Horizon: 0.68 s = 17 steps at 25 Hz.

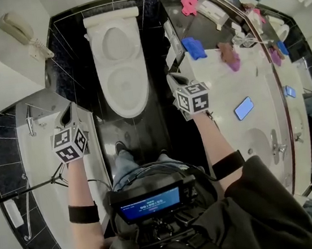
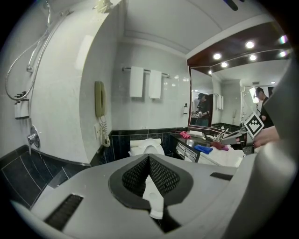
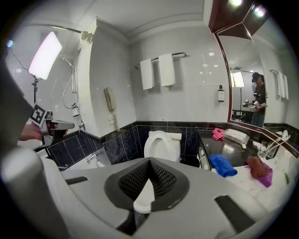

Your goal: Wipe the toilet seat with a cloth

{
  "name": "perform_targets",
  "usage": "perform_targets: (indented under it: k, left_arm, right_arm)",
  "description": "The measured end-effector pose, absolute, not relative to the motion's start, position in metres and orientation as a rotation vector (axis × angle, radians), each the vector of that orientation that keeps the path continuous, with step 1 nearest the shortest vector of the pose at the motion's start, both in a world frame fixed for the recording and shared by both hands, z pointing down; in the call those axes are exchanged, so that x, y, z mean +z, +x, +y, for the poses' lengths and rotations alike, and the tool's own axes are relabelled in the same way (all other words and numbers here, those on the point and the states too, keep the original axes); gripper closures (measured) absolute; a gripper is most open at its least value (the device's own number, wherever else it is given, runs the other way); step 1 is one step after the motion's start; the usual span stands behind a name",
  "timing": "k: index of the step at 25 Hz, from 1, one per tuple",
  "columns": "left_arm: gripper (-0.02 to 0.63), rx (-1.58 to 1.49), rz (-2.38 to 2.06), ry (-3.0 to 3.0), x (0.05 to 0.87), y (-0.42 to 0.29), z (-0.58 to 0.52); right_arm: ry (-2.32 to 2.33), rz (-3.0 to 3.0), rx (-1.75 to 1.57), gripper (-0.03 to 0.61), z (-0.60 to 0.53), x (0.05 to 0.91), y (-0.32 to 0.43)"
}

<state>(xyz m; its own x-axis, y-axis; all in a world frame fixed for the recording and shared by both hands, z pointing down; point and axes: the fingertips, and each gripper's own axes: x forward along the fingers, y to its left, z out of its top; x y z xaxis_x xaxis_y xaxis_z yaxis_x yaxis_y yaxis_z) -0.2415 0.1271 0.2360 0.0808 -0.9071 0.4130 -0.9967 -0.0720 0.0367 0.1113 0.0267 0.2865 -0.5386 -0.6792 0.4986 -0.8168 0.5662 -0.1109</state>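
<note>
In a black-tiled bathroom the wiping looks not yet begun — the left gripper point(image 1: 72, 107), clenched on nothing, hangs left of the toilet seat point(image 1: 111, 101), the right gripper point(image 1: 170, 77), likewise closed and empty, just right of it, and a blue cloth point(image 1: 194, 47) lies untouched on the counter point(image 1: 262, 87) further right.

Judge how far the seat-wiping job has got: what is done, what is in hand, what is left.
Done: the lid stands up, baring the toilet seat; nothing shows any wiping. In hand: nothing. The left gripper and right gripper are both shut and empty, held in front of the toilet. Left: fetch a cloth, perhaps the blue cloth on the counter, then wipe the seat.
</note>
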Motion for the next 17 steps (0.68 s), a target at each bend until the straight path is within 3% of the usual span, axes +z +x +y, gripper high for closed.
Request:
perform_targets:
  k: [17]
  left_arm:
    - [0.614,0.423,-1.862,2.048,0.247,-0.232,0.125]
  right_arm:
    - [1.176,-2.393,0.491,0.563,0.026,0.303,0.116]
